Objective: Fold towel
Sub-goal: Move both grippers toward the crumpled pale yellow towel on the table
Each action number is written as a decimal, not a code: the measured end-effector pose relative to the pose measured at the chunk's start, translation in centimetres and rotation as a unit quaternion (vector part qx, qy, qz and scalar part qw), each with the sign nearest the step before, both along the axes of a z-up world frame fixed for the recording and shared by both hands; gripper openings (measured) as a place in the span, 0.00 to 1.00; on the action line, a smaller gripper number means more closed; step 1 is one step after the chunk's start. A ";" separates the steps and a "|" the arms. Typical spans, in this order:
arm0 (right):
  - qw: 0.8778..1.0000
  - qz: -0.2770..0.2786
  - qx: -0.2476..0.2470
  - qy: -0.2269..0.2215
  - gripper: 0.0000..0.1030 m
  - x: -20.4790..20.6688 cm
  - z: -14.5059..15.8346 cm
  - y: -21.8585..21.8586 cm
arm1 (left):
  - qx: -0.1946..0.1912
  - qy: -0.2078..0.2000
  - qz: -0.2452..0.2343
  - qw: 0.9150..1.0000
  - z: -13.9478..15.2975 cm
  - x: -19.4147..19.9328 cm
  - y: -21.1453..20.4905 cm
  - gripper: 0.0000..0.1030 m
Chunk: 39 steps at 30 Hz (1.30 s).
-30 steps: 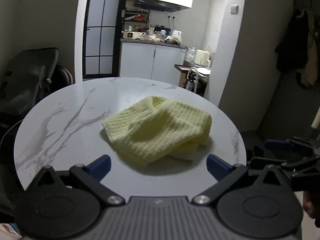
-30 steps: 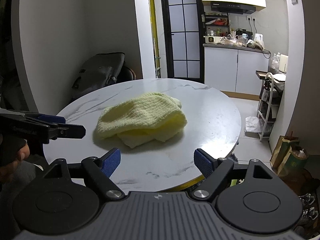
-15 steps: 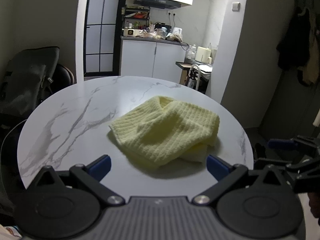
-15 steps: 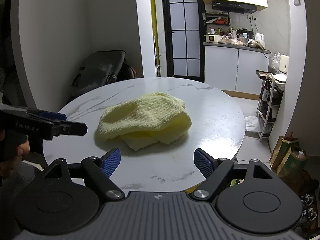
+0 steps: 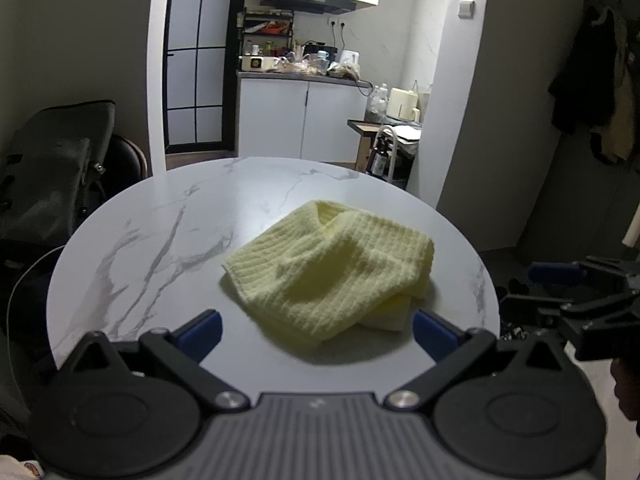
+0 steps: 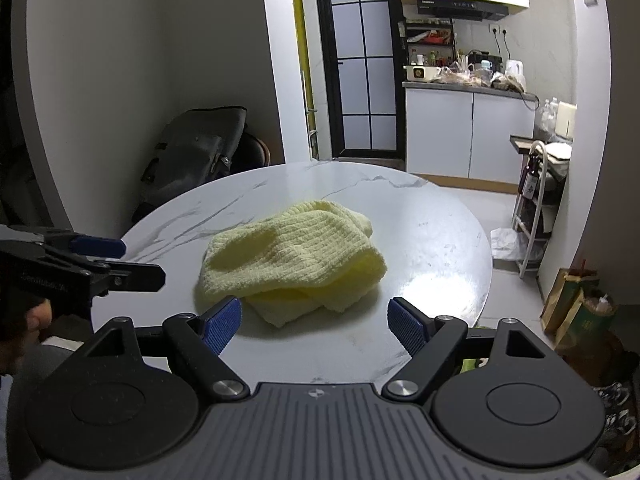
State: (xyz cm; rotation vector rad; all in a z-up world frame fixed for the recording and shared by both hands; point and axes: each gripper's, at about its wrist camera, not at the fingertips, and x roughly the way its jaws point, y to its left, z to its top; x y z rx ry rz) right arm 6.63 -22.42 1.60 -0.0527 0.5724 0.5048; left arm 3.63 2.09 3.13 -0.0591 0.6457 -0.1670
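With the yellow waffle-weave towel (image 5: 332, 276) lying crumpled mid-counter (image 5: 160, 232) and the left hand-held gripper (image 5: 316, 330) and right hand-held gripper (image 6: 316, 320) both spread wide and empty, 2 separate corners are best sought and pinched before anything is lifted.

The towel (image 5: 332, 276) lies bunched on the table (image 5: 160, 240), so its lower layers and far edges are hidden under the top fold, and its corners cannot be told apart. The table's near rim is covered by each gripper's own body. In the left wrist view the right gripper (image 5: 560, 280) is cut off by the picture's edge; in the right wrist view the left gripper (image 6: 116, 258) runs off the side too (only its fingers show). The counter clutter (image 6: 468, 74) is too small to name, perhaps bottles and bags.
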 end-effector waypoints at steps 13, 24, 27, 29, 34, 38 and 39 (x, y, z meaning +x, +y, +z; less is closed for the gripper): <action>1.000 0.006 -0.007 -0.004 0.82 0.5 0.2 -0.8 | 0.008 -0.007 0.026 1.000 0.4 0.6 0.1 1.00; 1.000 0.003 -0.002 -0.020 0.82 0.0 0.0 -0.9 | 0.029 -0.006 0.011 1.000 -0.1 0.6 0.0 1.00; 1.000 0.001 0.000 -0.022 0.82 -0.1 0.2 -0.9 | 0.051 -0.004 -0.018 0.999 0.1 1.0 -0.1 1.00; 1.000 0.002 0.000 -0.026 0.82 -0.4 0.3 -0.9 | 0.061 -0.011 -0.030 0.998 0.2 1.0 -0.3 1.00; 0.999 -0.004 -0.006 -0.033 0.82 -0.9 0.4 -0.6 | 0.050 -0.024 -0.036 0.998 0.7 1.4 -0.2 1.00; 0.999 -0.008 -0.010 -0.030 0.82 -1.0 0.2 -0.6 | 0.046 -0.032 -0.038 0.998 1.0 1.8 0.0 1.00; 0.999 -0.009 -0.010 -0.029 0.82 -1.1 0.1 -0.6 | 0.044 -0.035 -0.043 0.997 1.1 1.8 0.2 1.00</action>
